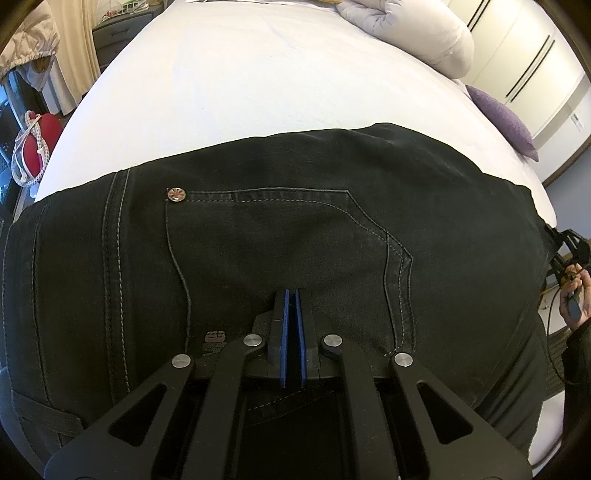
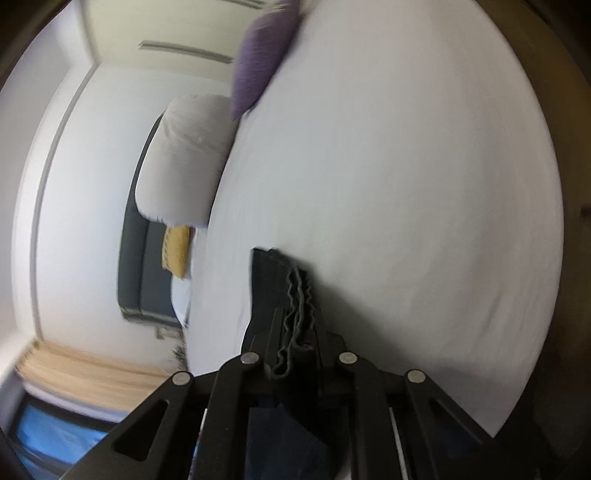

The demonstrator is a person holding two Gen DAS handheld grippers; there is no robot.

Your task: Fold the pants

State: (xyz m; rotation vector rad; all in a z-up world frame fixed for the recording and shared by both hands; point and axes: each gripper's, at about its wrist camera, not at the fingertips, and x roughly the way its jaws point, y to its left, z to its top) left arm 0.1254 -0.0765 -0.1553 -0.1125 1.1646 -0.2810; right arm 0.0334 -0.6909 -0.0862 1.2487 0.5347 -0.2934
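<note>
Black jeans (image 1: 295,221) lie flat across the near part of a white bed (image 1: 240,92), back pocket and a metal rivet facing up. My left gripper (image 1: 291,291) is shut, its blue pads together, tips resting on the denim at the pocket's lower edge. Whether fabric is pinched between them is hidden. At the far right edge a hand (image 1: 576,295) holds the right gripper (image 1: 567,243) by the jeans' end. In the right wrist view, which is blurred, the right gripper (image 2: 297,314) is shut on a bunched stack of black pant hems (image 2: 273,273), lifted off the sheet (image 2: 406,184).
A purple cushion (image 1: 506,118) (image 2: 258,62) and a white rolled duvet (image 1: 406,33) (image 2: 184,158) sit at the head of the bed, with a yellow cushion (image 2: 177,251) by a dark headboard (image 2: 144,258). Wardrobe doors (image 1: 524,55) stand beyond. A red bag (image 1: 40,133) lies off the bed's left side.
</note>
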